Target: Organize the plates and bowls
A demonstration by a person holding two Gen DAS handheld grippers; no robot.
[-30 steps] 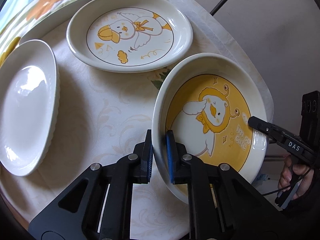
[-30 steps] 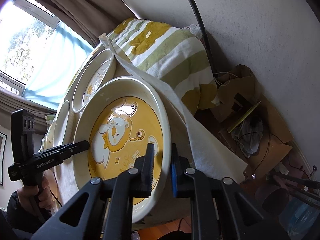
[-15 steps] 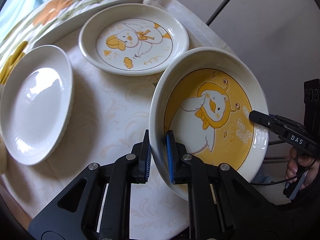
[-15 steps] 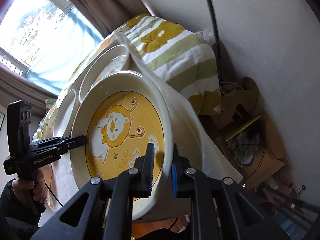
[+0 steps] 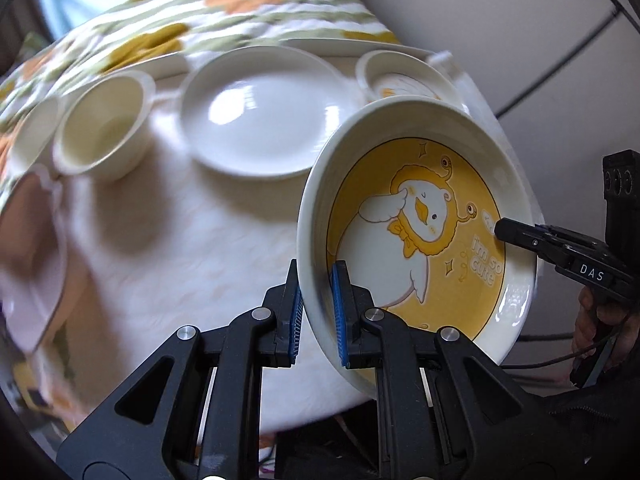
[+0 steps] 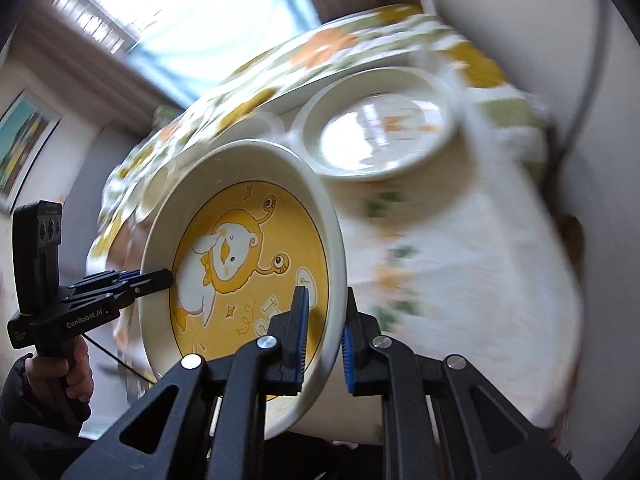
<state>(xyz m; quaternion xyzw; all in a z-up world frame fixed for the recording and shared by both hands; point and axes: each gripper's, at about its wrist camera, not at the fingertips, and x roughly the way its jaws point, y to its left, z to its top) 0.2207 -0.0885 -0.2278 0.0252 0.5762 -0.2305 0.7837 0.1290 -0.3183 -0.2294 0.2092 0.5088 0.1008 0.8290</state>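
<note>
A deep yellow duck dish (image 5: 416, 216) hangs tilted above the table, gripped at opposite rims. My left gripper (image 5: 317, 312) is shut on its near rim, and my right gripper (image 5: 505, 233) clamps the far rim. In the right wrist view the same yellow duck dish (image 6: 240, 256) is pinched by my right gripper (image 6: 326, 334), with the left gripper (image 6: 160, 280) on the other side. On the table lie a plain white plate (image 5: 260, 120), a white duck plate (image 5: 404, 80) and a small cream bowl (image 5: 104, 128).
The table wears a pale patterned cloth (image 5: 192, 248) over a striped floral cover (image 5: 200, 12). A pink-lined dish (image 5: 28, 248) sits at the left edge. A person's hand (image 6: 56, 368) holds the left gripper's handle. A wall and a dark cable (image 5: 560, 64) stand to the right.
Both grippers have lifted the yellow dish and carried it along the table. The white plate and cream bowl have come into view; the duck plate has receded to the far right.
</note>
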